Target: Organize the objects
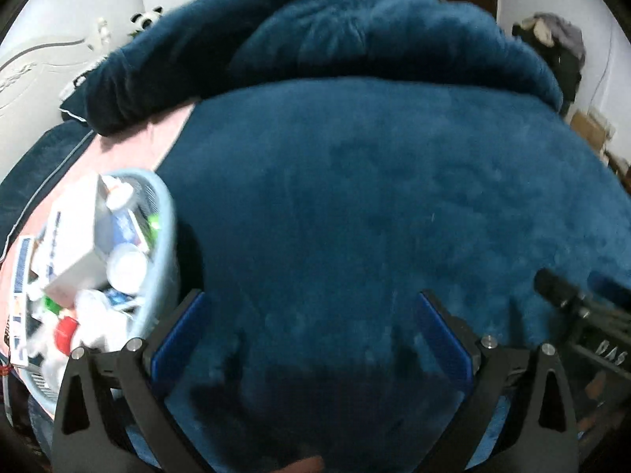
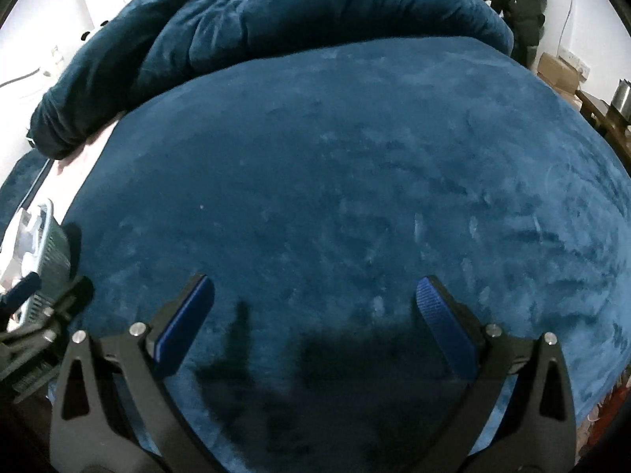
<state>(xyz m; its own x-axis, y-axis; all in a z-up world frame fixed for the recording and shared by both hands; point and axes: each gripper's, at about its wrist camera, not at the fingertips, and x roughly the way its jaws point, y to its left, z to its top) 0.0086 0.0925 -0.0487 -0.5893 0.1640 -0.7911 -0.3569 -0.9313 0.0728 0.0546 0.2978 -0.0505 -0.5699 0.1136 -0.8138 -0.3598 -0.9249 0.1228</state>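
Blue basket point(image 1: 165, 213), box labels seemingly unreadable

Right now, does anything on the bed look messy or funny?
Yes. The light blue basket at the left is heaped with jumbled boxes and bottles, and a white box sticks up tilted above its rim. The dark blue duvet lies bunched at the far end. Both hand-held grippers, left and right, are open and empty.
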